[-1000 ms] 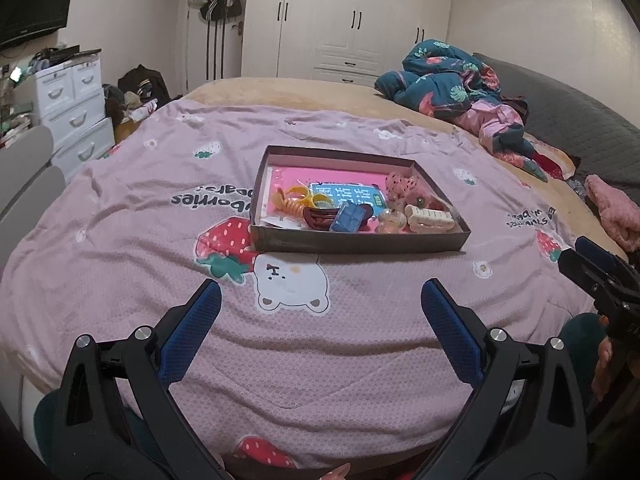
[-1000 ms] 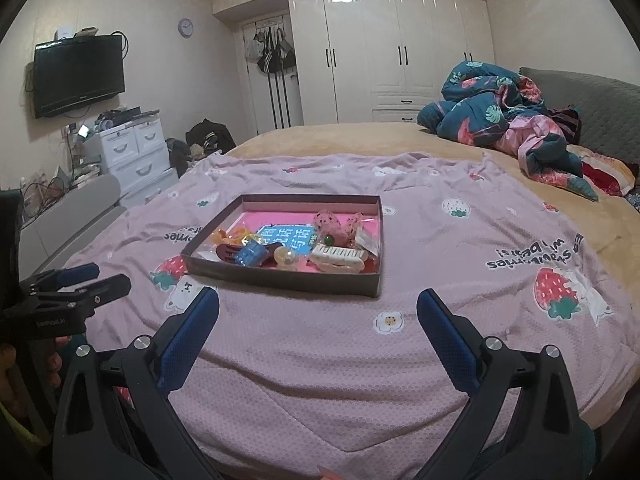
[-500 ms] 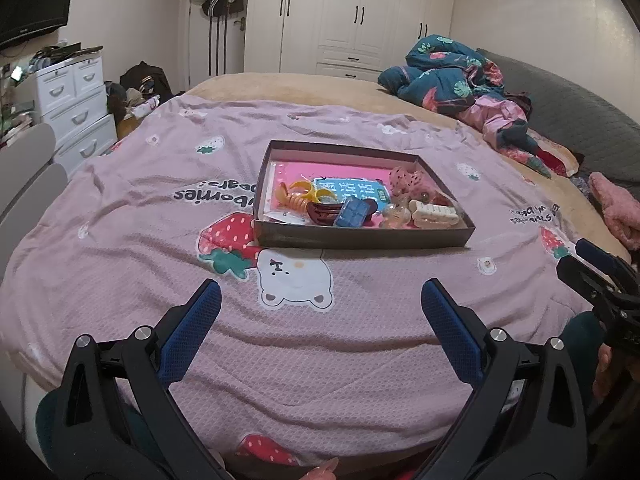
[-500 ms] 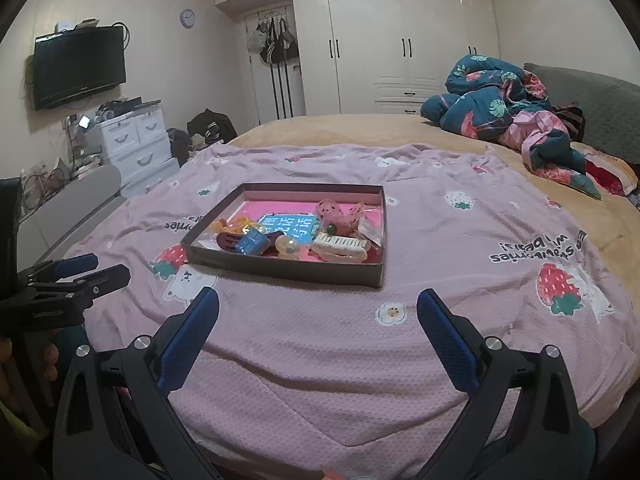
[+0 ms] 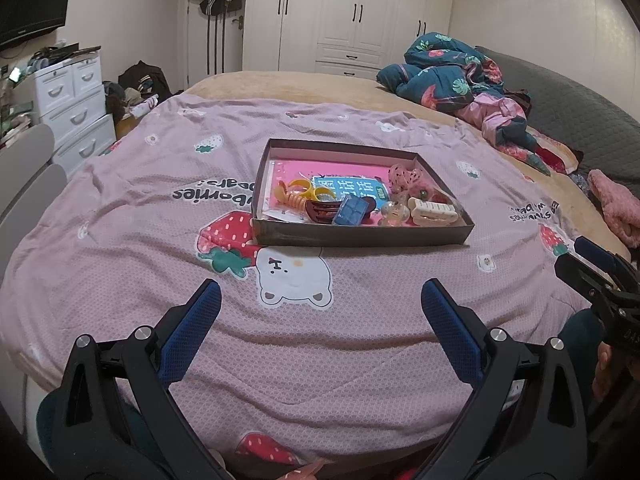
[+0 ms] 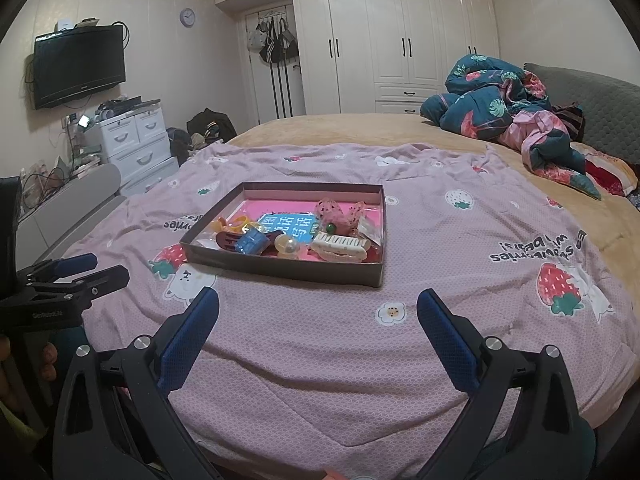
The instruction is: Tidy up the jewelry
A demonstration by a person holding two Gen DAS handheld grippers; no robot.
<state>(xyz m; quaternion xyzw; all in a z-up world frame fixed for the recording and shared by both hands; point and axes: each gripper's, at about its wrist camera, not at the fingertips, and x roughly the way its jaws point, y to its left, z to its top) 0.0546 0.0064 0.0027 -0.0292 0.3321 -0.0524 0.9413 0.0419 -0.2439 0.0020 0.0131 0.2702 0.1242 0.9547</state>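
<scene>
- My left tongs (image 5: 320, 300) were spread wide, holding nothing, above the pink strawberry bedspread (image 5: 120, 216).
- My right tongs (image 6: 318, 306) were likewise spread and held nothing.
- The brown tray (image 6: 288, 270) lay on the bed ahead of both, holding a cream hair claw (image 6: 339, 246), a blue box (image 6: 251, 241) and yellow rings (image 5: 308, 192).
</scene>
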